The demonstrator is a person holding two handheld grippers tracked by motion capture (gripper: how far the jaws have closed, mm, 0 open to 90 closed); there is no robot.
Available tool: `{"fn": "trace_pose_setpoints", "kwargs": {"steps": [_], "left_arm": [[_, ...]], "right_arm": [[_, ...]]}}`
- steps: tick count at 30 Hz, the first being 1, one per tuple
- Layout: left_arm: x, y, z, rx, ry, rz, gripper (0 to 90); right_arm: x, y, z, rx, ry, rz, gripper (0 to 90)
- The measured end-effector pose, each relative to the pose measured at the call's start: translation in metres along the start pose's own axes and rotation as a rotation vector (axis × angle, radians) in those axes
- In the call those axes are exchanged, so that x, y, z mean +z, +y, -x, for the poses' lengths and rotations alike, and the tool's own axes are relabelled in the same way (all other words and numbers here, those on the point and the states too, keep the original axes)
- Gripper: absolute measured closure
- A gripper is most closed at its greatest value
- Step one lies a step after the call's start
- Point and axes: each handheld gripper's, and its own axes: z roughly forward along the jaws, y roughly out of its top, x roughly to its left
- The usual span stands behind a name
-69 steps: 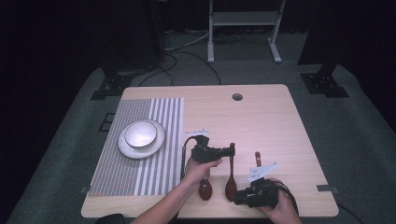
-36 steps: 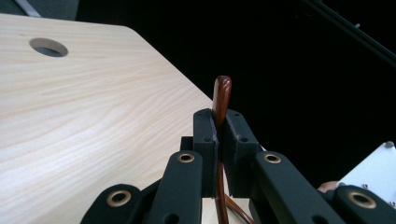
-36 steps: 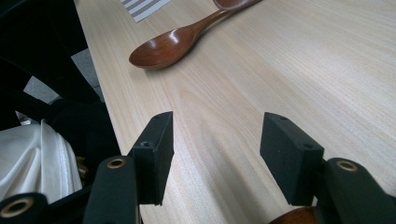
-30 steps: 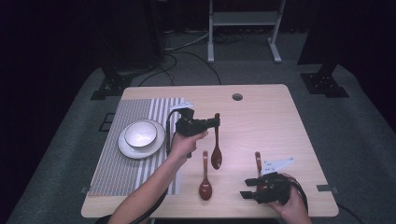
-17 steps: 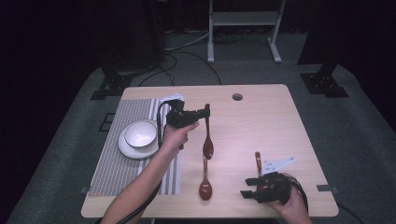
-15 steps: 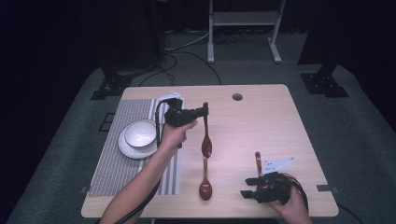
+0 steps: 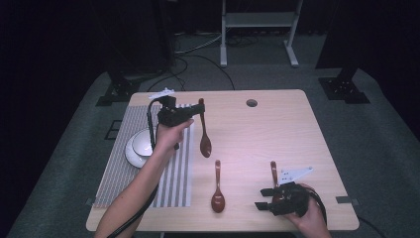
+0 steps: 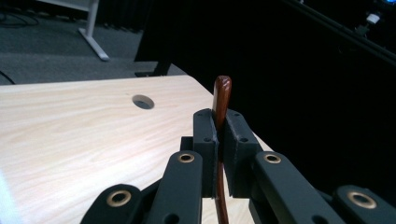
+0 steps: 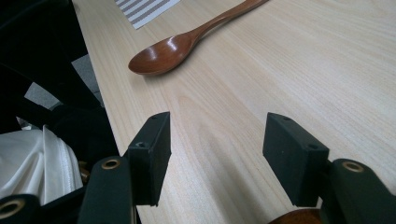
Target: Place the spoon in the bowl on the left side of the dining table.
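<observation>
My left gripper (image 7: 197,116) is shut on the handle of a brown wooden spoon (image 7: 203,136), which hangs bowl-down above the table at the right edge of the striped placemat (image 7: 171,186). In the left gripper view the handle (image 8: 221,93) stands up between the closed jaws of that gripper (image 8: 218,135). A second spoon (image 7: 217,191) lies on the table in front. My right gripper (image 7: 261,199) rests open near the front edge, beside a third spoon (image 7: 273,172). The right gripper view has this gripper (image 9: 215,154) open over bare wood, with the lying spoon (image 9: 168,49) ahead.
A white bowl on a plate (image 7: 136,148) sits on the placemat, partly behind my left hand. The wooden table (image 7: 277,129) has a round hole (image 7: 251,103) near its far edge. A stand's legs and cables lie on the floor beyond.
My left gripper has carried the spoon up from the front of the table, then left and away, to the placemat's edge. The right gripper has stayed put.
</observation>
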Motion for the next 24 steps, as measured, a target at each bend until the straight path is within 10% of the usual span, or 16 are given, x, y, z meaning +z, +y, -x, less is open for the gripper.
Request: {"fn": "trace_pose_setpoints", "kwargs": {"steps": [24], "left_arm": [[-0.048,0.014,-0.039,-0.041,0.125,0.070,84.6]], "right_arm": [[-0.001,0.000,0.001,0.001,-0.004,0.001,40.0]]}}
